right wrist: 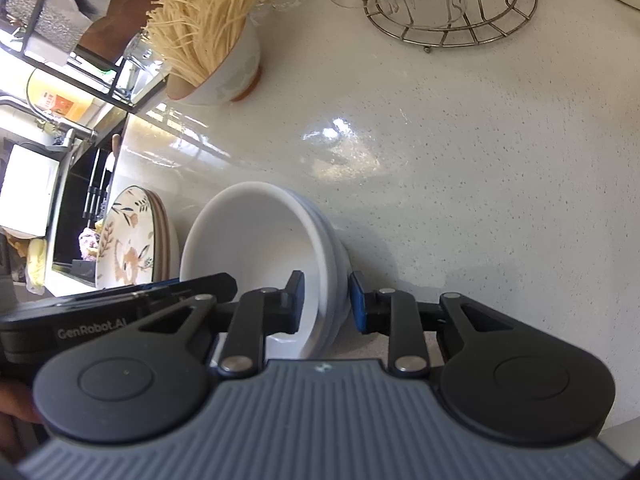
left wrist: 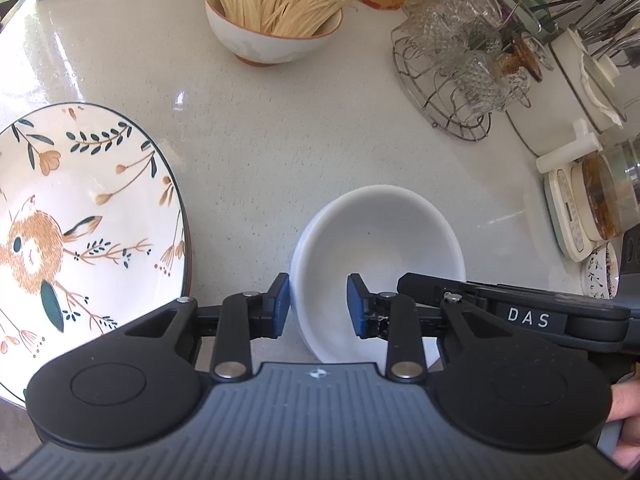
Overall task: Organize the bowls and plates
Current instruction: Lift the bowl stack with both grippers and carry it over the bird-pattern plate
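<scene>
While both grippers are straddling opposite walls of the white bowl [left wrist: 380,264] on the counter [left wrist: 260,152], left gripper [left wrist: 318,306] and right gripper [right wrist: 326,302] seemingly unclamped, any lift is risking a slip toward the painted plate [left wrist: 80,232].

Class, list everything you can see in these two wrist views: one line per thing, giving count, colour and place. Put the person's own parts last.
white bowls: two stacked, white, counter centre, rim between both grippers' pads
plates: stack, white with orange rabbit pattern, left of the bowls
noodle bowl: one, white with brown rim, holding pale noodles, counter rear
wire rack: one, metal, holding clear glasses, rear right
counter: one, speckled white
left gripper: one, black with blue pads, astride bowl rim
right gripper: one, black with blue pads, astride opposite rim
hand: one, behind left gripper
</scene>
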A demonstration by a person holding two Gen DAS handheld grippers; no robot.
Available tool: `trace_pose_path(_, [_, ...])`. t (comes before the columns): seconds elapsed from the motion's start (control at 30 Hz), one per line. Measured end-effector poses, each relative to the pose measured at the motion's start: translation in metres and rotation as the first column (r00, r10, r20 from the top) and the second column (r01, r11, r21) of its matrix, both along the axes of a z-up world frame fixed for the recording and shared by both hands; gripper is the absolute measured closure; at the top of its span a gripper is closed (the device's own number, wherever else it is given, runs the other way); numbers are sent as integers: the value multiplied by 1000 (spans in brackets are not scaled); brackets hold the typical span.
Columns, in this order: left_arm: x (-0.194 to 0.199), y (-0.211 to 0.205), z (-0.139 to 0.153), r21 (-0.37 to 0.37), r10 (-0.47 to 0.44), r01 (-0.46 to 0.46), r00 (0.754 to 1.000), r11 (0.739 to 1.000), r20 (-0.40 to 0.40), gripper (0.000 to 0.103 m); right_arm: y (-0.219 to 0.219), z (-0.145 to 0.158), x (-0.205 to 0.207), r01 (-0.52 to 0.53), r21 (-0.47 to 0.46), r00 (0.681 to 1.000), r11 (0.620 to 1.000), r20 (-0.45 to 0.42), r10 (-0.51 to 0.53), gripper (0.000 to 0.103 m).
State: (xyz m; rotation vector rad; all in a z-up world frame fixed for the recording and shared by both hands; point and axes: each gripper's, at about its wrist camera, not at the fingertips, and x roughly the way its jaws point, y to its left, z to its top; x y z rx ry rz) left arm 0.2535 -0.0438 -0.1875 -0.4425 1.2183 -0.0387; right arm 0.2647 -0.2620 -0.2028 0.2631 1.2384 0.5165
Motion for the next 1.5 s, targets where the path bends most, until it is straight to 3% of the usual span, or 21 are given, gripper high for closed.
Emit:
trace_pose_path(0.27, [-5, 4, 18, 35, 12, -14, 999, 999, 50, 68, 3, 13, 0, -7, 16, 999, 1000, 32, 7, 76])
trace_pose_path(0.83, [-17, 42, 60, -8, 103, -103, 985, 995, 140, 68, 29, 59, 10, -38, 46, 995, 998, 96, 34, 76])
trace_pose_path(1.23, [-43, 92, 80, -32, 215, -213, 959, 977, 185, 68, 78, 79, 10, -126, 68, 984, 990, 136, 116, 76])
trace_pose_path(1.5, [-68, 131, 81, -24, 294, -294, 937, 955, 190, 68, 123, 76, 4, -206, 68, 971, 976, 141, 195, 76])
